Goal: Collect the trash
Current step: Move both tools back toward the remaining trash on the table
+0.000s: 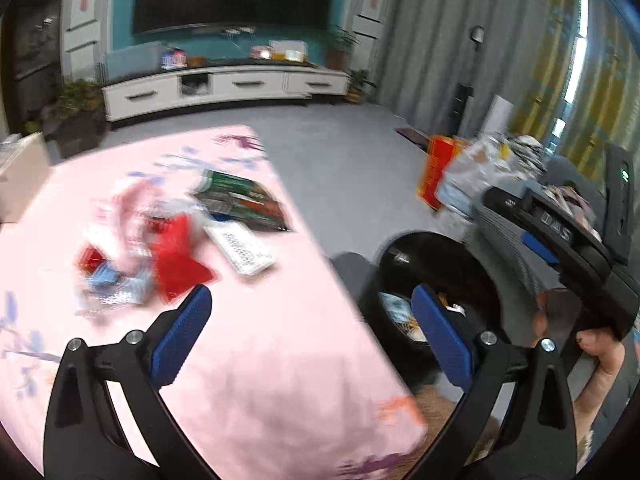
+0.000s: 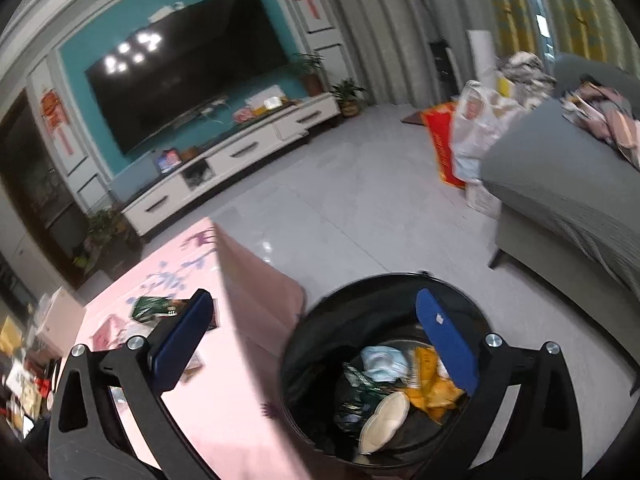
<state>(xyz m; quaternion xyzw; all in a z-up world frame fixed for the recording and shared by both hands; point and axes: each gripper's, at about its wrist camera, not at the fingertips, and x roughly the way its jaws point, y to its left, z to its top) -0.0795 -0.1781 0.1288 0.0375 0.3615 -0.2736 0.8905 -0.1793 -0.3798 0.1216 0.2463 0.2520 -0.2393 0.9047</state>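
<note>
A pink-clothed table (image 1: 256, 360) holds a blurred pile of trash: a red wrapper (image 1: 180, 260), a green snack bag (image 1: 244, 200), a white packet (image 1: 244, 250) and pale blue scraps (image 1: 108, 280). My left gripper (image 1: 312, 320) is open and empty above the table's near right part. A black round bin (image 2: 316, 320) stands on the floor beside the table, with a face mask (image 2: 382, 362), yellow wrappers (image 2: 432, 388) and a dark green bag (image 2: 356, 396) inside. My right gripper (image 2: 316, 328) is open and empty over the bin's rim. The right gripper's body (image 1: 568, 248) shows in the left wrist view.
A grey sofa (image 2: 560, 200) with clothes stands right of the bin (image 1: 460, 252). White bags and a red box (image 2: 444, 144) lie on the floor. A white TV cabinet (image 1: 224, 88) and TV are at the far wall. The green bag (image 2: 154, 306) also shows on the table (image 2: 224, 400).
</note>
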